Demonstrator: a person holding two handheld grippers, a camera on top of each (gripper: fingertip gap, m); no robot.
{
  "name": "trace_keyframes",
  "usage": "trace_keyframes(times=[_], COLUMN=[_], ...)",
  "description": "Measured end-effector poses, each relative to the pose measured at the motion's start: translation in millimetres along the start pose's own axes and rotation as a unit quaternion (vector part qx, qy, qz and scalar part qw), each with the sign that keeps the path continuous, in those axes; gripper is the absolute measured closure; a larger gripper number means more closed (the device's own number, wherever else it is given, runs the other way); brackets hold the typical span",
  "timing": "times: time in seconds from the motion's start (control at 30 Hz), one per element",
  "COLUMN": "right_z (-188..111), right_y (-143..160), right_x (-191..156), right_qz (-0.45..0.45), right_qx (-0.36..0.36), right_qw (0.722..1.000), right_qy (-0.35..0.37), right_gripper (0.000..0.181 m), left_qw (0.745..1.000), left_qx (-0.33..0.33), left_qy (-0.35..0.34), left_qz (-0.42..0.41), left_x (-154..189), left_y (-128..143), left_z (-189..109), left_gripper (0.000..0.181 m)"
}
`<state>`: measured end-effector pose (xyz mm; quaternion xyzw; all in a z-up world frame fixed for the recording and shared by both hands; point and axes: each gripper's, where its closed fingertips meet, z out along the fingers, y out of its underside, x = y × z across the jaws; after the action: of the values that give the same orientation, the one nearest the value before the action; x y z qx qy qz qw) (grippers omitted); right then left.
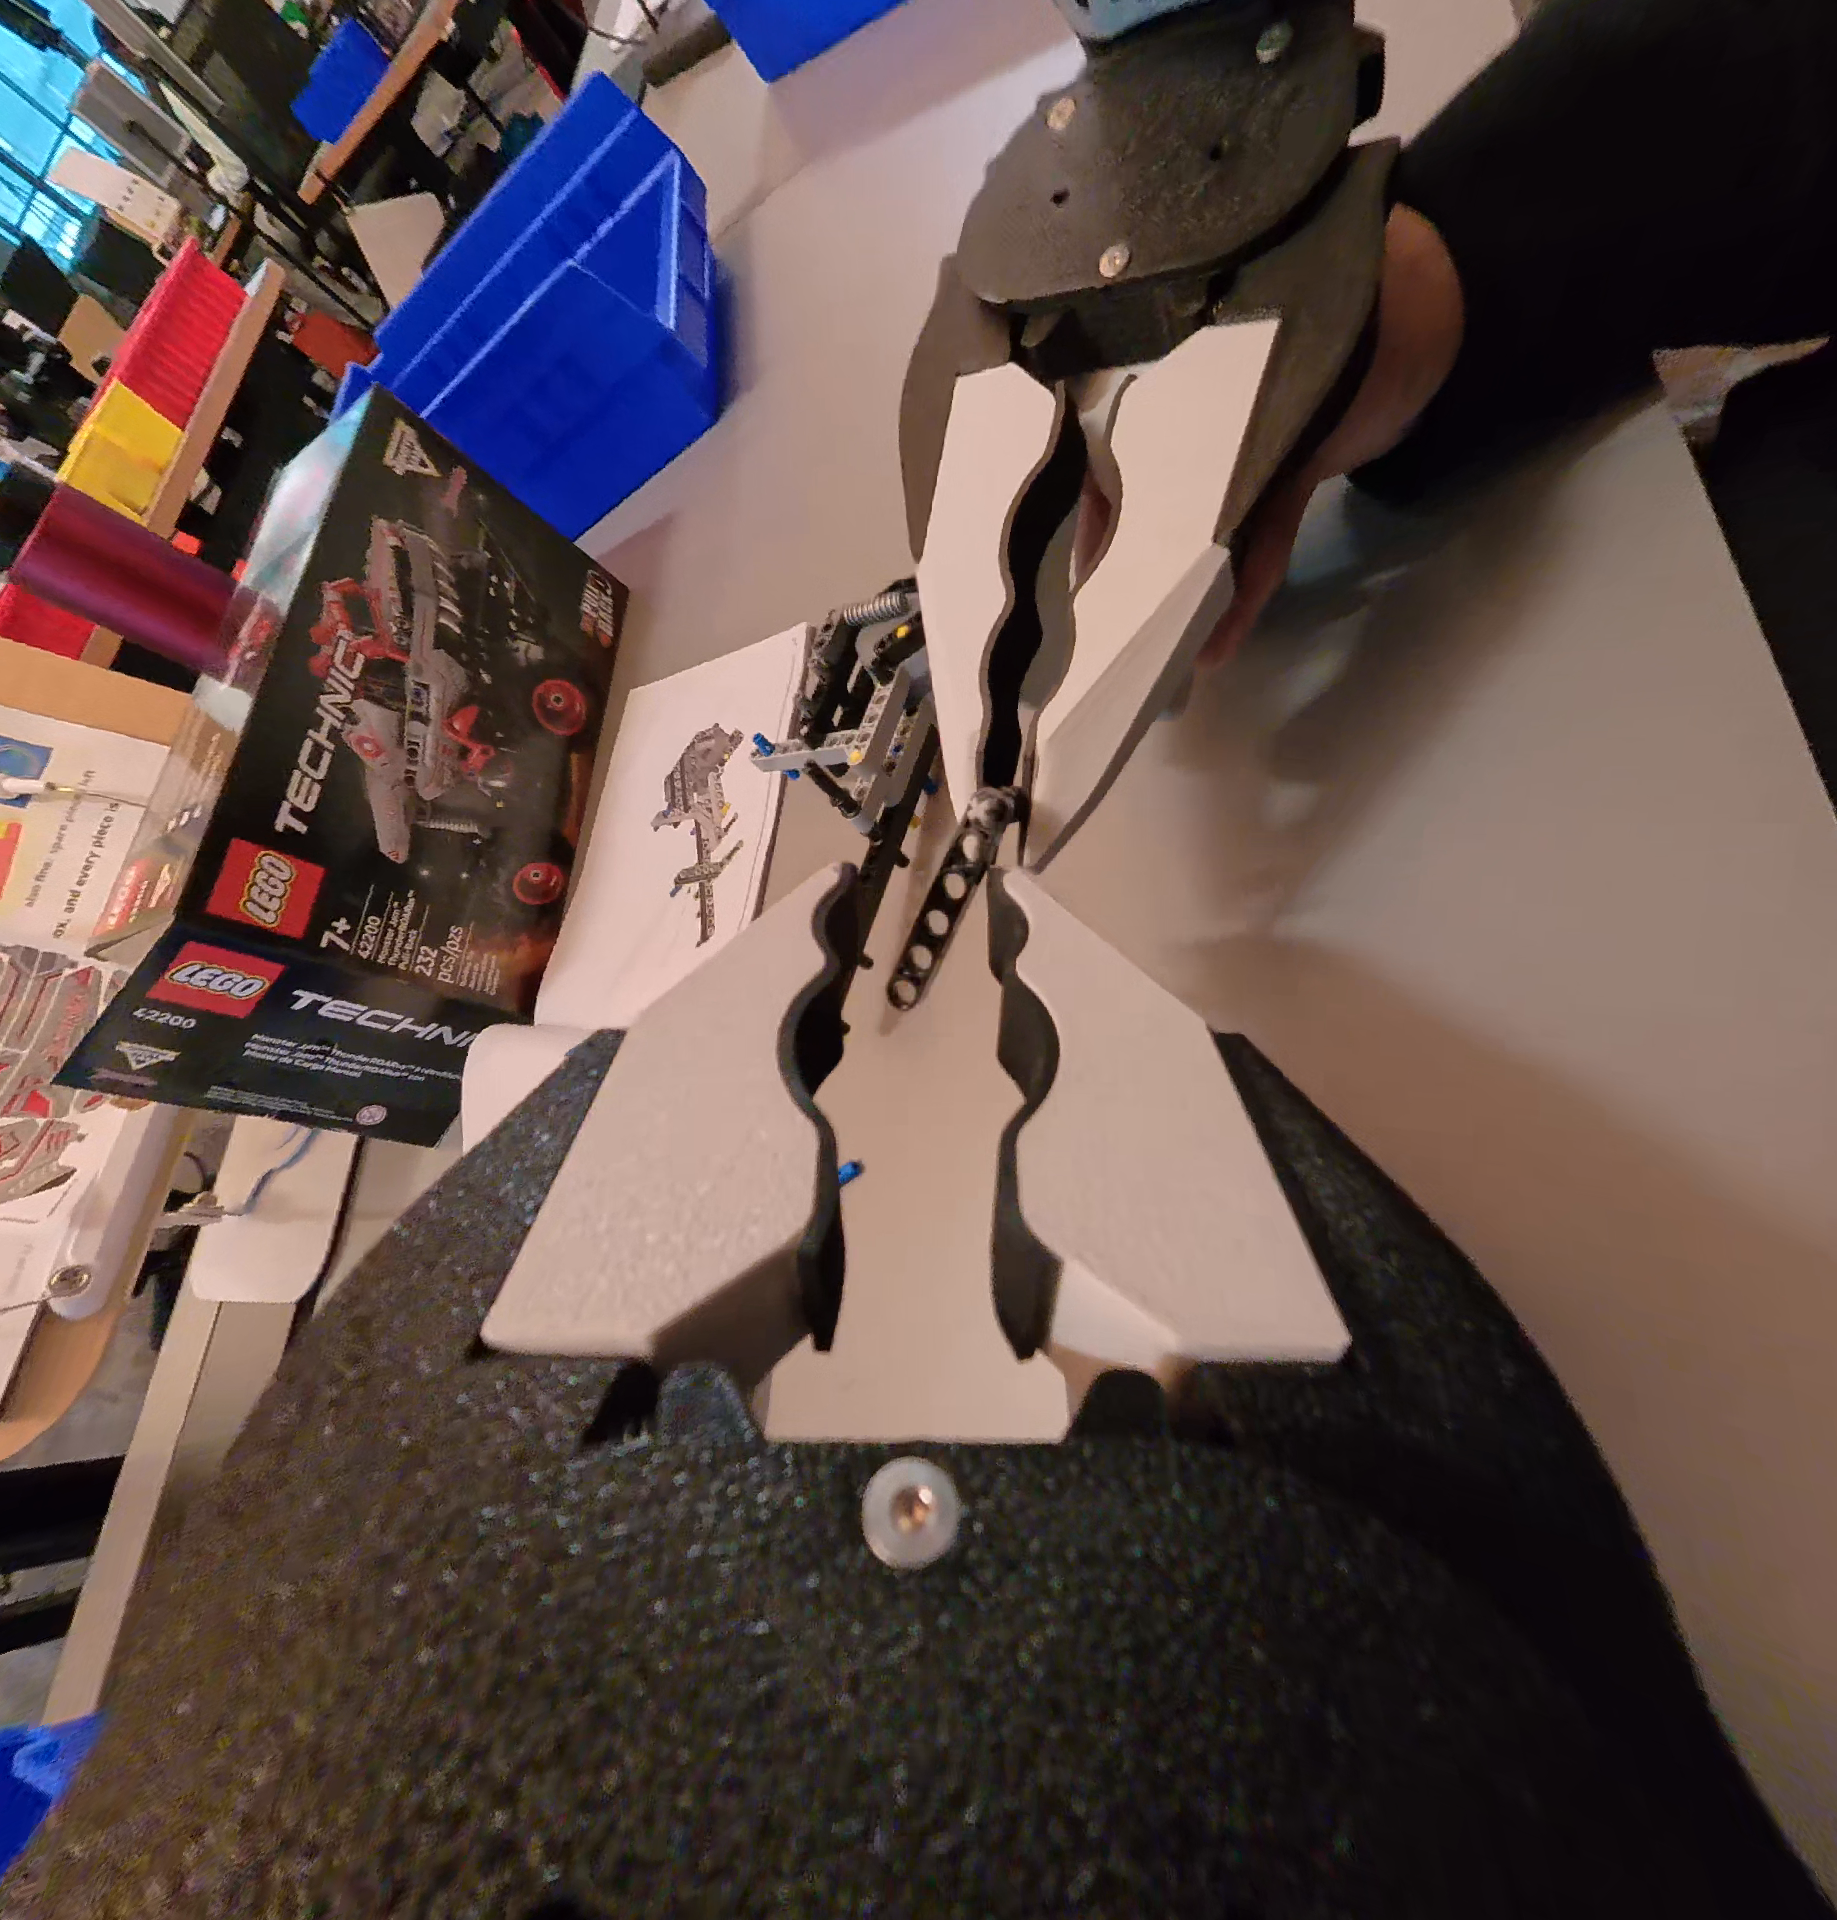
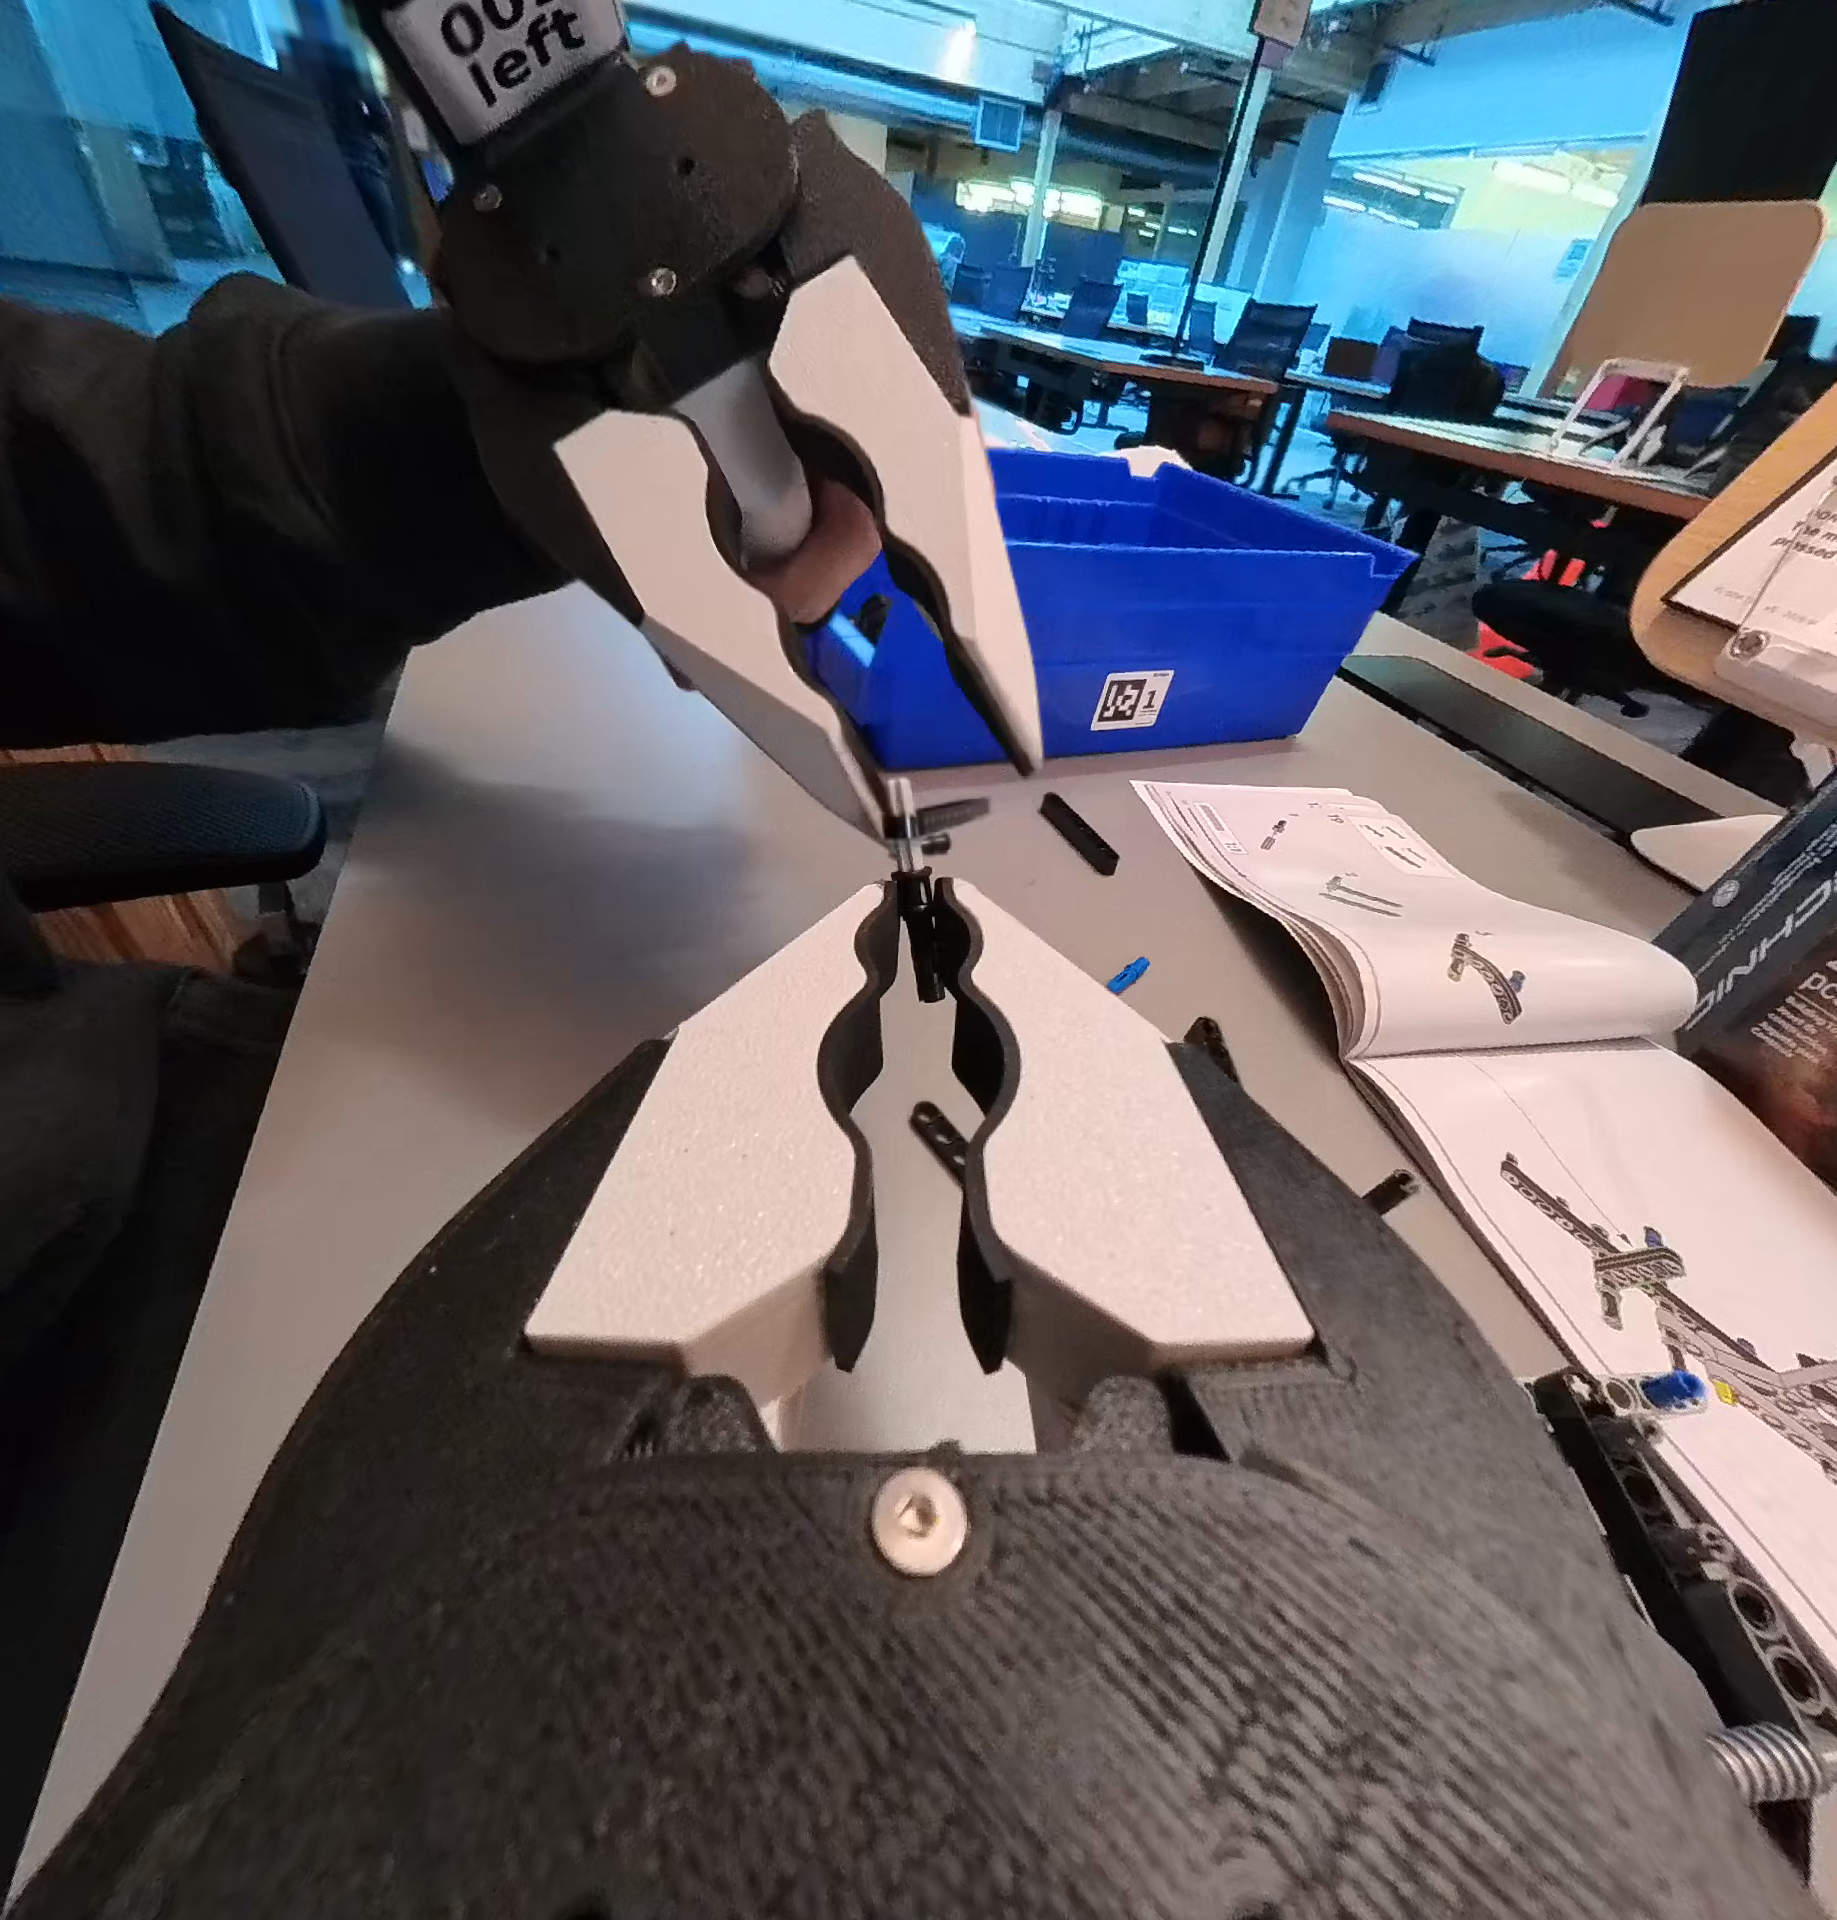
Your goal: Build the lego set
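**Two grippers meet over the grey table**

Left wrist view: the left gripper stands open, holding nothing; a black plastic beam with round holes hangs from the closed right gripper; the half-built grey and black lego frame lies on the white instruction booklet.

Right wrist view: the right gripper pinches that black beam end-on; the left gripper is open just above.

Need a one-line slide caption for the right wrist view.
Right tongs pinch a black pin tip to tip with the left tongs, beside an open instruction booklet and blue bin.

A black holed beam hangs tilted above the table, near the grey-black chassis assembly.
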<state>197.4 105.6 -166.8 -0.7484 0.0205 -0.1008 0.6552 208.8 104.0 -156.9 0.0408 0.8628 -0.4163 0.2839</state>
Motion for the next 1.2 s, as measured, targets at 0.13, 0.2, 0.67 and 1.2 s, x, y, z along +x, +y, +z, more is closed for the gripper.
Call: trace_keyframes(times=[0.13, 0.2, 0.67, 1.2], right_z=[-4.9, -8.8, -21.9, -23.5], right_y=[-5.2, -8.9, -21.5, -23.0], right_x=[5.7, 10.3, 18.1, 18.4], right_qz=[0.016, 0.026, 0.068, 0.069], right_qx=[0.022, 0.038, 0.098, 0.105], right_qw=[1.000, 0.999, 0.993, 0.992], right_qy=[0.009, 0.018, 0.011, 0.012], right_gripper=[0.177, 0.177, 0.177, 0.177], left_qw=[0.999, 0.998, 0.992, 0.990], left_qx=[0.031, 0.039, 0.085, 0.092], left_qy=[-0.016, -0.024, -0.022, -0.008], left_qz=[-0.028, -0.047, -0.091, -0.103], left_x=[-8.0, -12.4, -10.3, -10.0], left_y=[-6.7, -5.9, -24.9, -27.7], left_z=[-8.6, -12.8, -0.6, 3.6], left_gripper=[0.157, 0.156, 0.158, 0.163])
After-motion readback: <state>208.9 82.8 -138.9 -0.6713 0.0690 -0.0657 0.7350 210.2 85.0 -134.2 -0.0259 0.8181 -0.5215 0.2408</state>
